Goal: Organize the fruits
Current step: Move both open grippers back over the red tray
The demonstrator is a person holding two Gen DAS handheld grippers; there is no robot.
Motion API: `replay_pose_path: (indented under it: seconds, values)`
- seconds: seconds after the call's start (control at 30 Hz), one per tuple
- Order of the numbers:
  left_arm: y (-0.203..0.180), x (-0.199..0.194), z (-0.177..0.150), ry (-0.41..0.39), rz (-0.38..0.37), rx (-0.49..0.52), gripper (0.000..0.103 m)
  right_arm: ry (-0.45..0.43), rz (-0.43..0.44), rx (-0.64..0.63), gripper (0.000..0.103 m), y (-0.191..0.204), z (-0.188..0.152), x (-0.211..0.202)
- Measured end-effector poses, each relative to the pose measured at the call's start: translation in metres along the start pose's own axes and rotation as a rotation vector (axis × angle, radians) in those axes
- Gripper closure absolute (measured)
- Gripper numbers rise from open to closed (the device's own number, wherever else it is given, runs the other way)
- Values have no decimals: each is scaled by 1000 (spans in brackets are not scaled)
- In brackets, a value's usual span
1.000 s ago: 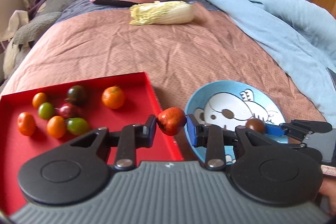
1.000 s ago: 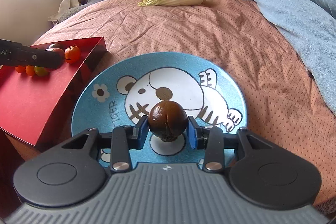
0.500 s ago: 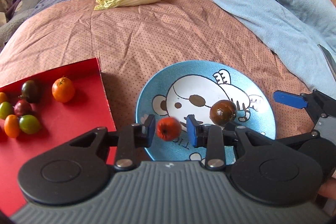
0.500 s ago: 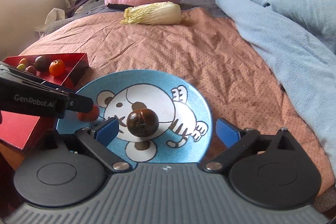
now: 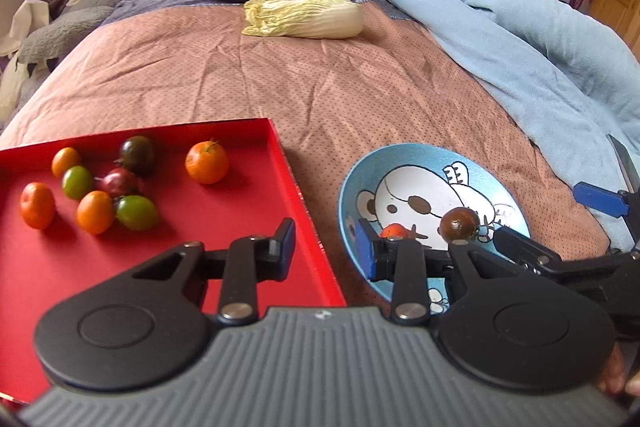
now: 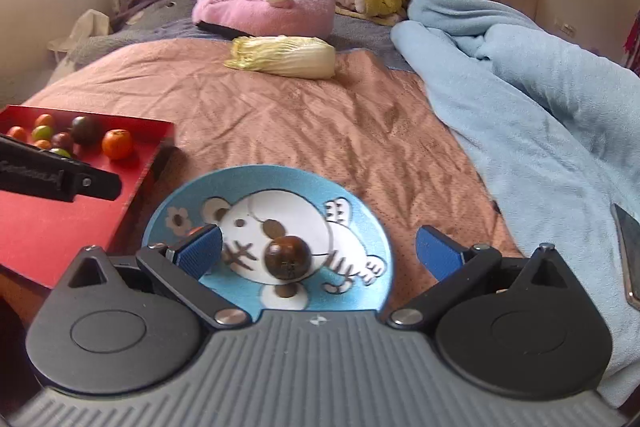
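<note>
While my right gripper [image 6: 318, 251], opening wide and empty, tilts over the blue plate [image 6: 362, 227], my left gripper [image 5: 325, 247] hangs parted, empty; two fruits on plate, seven in red tray [image 5: 248, 223].

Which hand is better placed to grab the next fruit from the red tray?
Left. The left gripper hangs over the red tray's near corner with empty jaws, facing the fruits. The right gripper, jaws opening, is over the blue plate, farther from the tray.

Left gripper [image 5: 324, 247]: ribbed grey housing, two black round-pivot linkage arms, silver screws, blue-padded black fingers [image 5: 365, 251]. Right gripper [image 6: 318, 247]: same build, blue pads [image 6: 438, 253]. White lettering along left gripper's side, blurred.
</note>
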State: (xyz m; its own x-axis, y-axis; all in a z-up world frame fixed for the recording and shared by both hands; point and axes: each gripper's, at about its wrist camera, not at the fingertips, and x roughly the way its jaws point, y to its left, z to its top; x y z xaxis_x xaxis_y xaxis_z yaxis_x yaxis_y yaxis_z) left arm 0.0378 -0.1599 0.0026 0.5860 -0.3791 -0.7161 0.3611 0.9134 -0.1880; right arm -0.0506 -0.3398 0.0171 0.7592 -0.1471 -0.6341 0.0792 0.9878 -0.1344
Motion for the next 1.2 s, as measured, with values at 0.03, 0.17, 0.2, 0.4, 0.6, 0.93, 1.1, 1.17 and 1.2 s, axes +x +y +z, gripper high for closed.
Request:
replay_pose_path:
  seconds: [0.03,0.17,0.2,0.4,0.6,0.93,1.1,1.17,1.2]
  values:
    - [6,-5,-2,-6,8,-7,67,0,54,22,0,7,-2,-9]
    - [28,-26,-10,-33,54,-4,67,57,317,90,0,47,-12,-40]
    - [34,-30,-12,-36,69,-8,67,69,376,87,0,59,-14,-48]
    - [75,-51,-22,-52,144,-58,67,157,659,164,0,95,-16,-87]
    - [105,-62,-26,-74,177,-108,67,228,843,211,0,92,-19,-107]
    - [129,-44,-21,-61,191,-94,67,240,938,160,0,101,-11,-106]
    - [136,-27,-12,-39,186,-68,67,110,833,172,0,96,35,-60]
    - [138,-20,-7,-31,177,-53,67,81,729,102,0,101,52,-32]
    - [138,-17,-5,-25,176,-42,67,98,663,51,0,107,59,-15]
